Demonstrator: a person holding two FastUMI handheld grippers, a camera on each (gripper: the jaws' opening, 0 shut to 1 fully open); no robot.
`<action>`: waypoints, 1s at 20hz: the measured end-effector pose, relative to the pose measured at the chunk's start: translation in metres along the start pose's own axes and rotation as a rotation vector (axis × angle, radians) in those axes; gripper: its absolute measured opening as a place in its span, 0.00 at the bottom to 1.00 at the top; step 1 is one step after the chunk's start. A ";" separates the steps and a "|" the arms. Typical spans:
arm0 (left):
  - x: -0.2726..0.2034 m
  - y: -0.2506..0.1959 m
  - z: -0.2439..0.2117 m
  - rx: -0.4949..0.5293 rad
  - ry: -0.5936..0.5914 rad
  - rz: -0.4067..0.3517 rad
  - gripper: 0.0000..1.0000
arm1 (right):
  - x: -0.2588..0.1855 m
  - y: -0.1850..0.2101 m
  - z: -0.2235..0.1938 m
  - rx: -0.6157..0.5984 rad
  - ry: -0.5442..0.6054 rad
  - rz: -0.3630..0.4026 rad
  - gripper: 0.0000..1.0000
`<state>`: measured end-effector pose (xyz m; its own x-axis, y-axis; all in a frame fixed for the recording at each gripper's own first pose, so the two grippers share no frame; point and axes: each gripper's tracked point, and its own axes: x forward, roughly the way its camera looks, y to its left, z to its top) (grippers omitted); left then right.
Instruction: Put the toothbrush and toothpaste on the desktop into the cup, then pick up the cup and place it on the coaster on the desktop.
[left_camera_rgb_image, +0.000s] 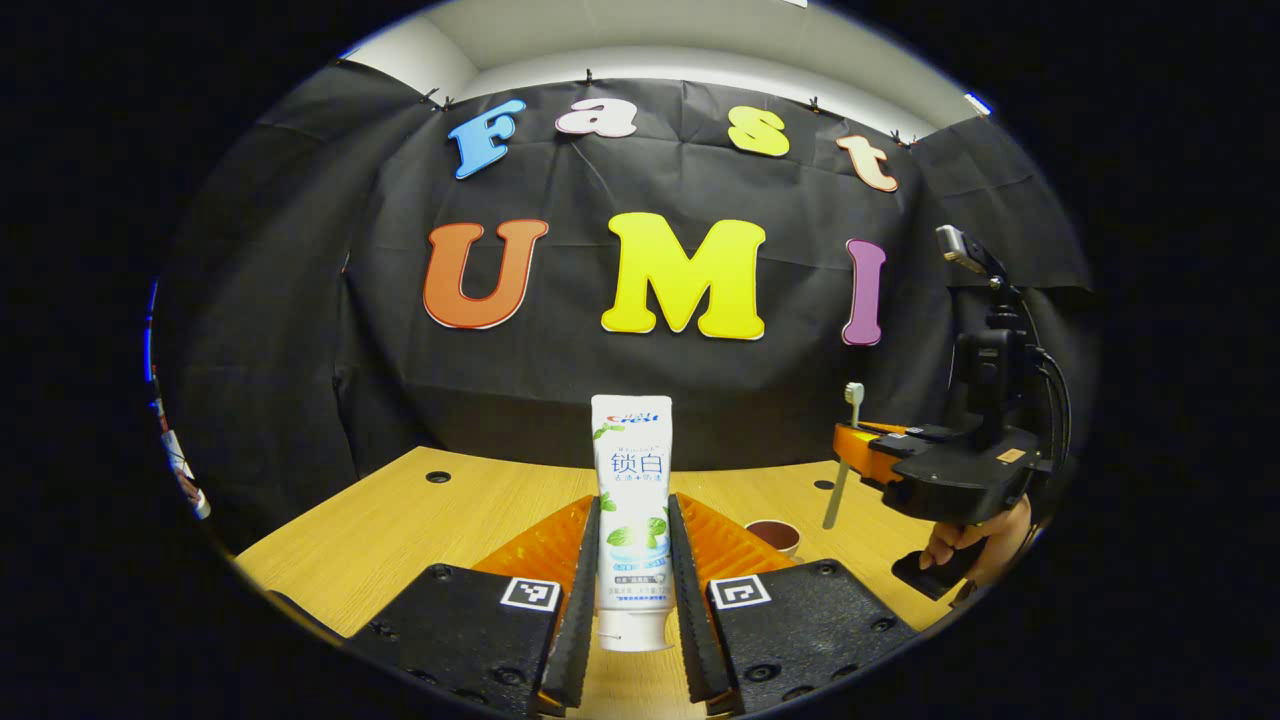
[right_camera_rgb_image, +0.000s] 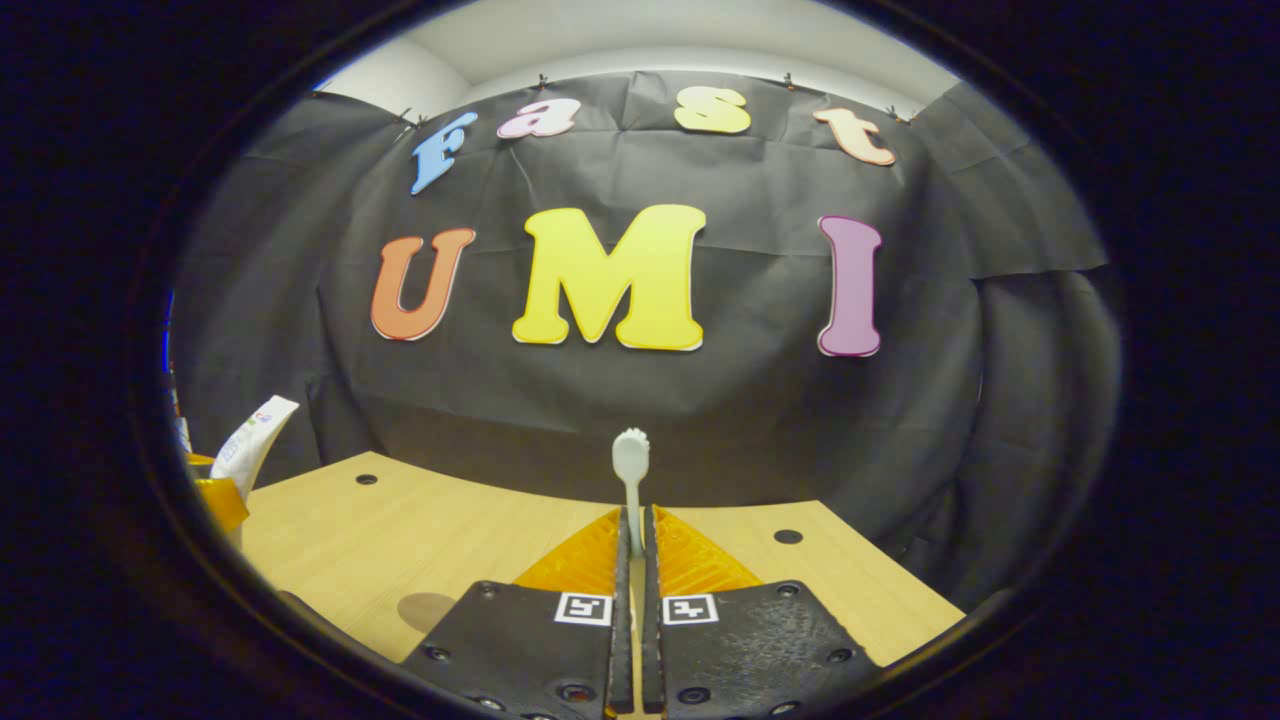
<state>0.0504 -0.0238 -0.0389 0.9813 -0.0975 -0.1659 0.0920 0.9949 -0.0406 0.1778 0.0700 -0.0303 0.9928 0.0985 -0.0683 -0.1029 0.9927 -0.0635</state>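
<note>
White plastic toothpaste tube with green leaf print (left_camera_rgb_image: 632, 500), standing cap-down at lower centre of the left gripper view, clamped between the black-padded fingers of the left gripper (left_camera_rgb_image: 633, 590), both pads pressing its sides; the tube is carried clear above the pale wood-grain desktop (left_camera_rgb_image: 400, 520). Slim white toothbrush (right_camera_rgb_image: 631, 480), held upright with its bristle head topmost at centre of the right gripper view, pinched between the nearly closed fingers of the right gripper (right_camera_rgb_image: 632, 560); the same brush and gripper appear at right of the left gripper view, where a hand (left_camera_rgb_image: 975, 545) grips the handle of the tool and the brush shaft hangs below the fingers, off the desk. Small round dark-brown vessel, probably the cup (left_camera_rgb_image: 772, 535), sitting on the desktop at lower right of the left gripper view, just behind the left gripper's right finger and below the raised brush; whether it is cup or coaster cannot be told for certain. Step in hand, by judgement: both articles picked up, neither yet in the cup. Next move calls for bringing one article directly over the cup mouth, lowering it end-first, and parting the fingers only once it is inside, the other gripper holding back to avoid crowding. Cup transfer to coaster not yet begun.
</note>
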 end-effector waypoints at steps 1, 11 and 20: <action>-0.002 0.000 0.001 0.002 -0.005 -0.003 0.40 | 0.010 0.004 -0.002 -0.005 0.001 -0.002 0.04; -0.002 -0.003 0.000 0.007 -0.008 -0.032 0.40 | 0.040 0.028 -0.022 0.022 0.062 -0.010 0.04; 0.001 -0.003 -0.003 0.014 -0.001 -0.029 0.40 | 0.038 0.038 -0.020 -0.014 0.042 0.015 0.97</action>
<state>0.0505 -0.0269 -0.0422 0.9783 -0.1262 -0.1643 0.1225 0.9919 -0.0321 0.2105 0.1098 -0.0551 0.9876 0.1101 -0.1115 -0.1189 0.9900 -0.0759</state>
